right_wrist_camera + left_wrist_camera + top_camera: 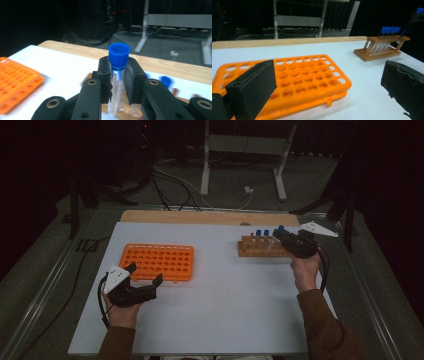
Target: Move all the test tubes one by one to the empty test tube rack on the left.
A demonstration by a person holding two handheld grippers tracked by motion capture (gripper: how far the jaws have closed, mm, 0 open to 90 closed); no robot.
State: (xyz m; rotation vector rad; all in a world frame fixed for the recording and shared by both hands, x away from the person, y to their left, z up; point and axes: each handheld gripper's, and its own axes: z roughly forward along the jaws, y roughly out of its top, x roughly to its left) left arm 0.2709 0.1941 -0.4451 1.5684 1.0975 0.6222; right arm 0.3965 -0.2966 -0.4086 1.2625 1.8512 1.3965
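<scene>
- Table (215, 315): white top with a wooden strip along its far edge; it bears everything named below.
- Left gripper (145, 275): held low over the table's near left part, just near of the orange rack, its grey plate up. Its jaws stand wide apart with nothing between them; in the left gripper view they frame the orange rack from either side without touching it.
- Orange rack (157, 261): lies flat, left of the wooden rack and well apart from it. Its grid of round holes shows bare in the left gripper view (307, 77).
- Wooden rack (260, 247): stands at the table's far right, near the wooden strip. Blue-capped tubes (262, 233) stand upright in a row in it; the left gripper view shows them (390, 30) side by side.
- Tube (117, 80): clear, with a blue cap, upright between the right gripper's pads, its cap above them. It sits over the wooden rack's right end, and the rack shows blurred behind and under it in the right gripper view. Whether its tip is clear of the rack I cannot tell.
- Right gripper (281, 236): at the wooden rack's right end, clamped on the tube; the right gripper view (117, 72) shows both pads pressing its sides just under the cap.
</scene>
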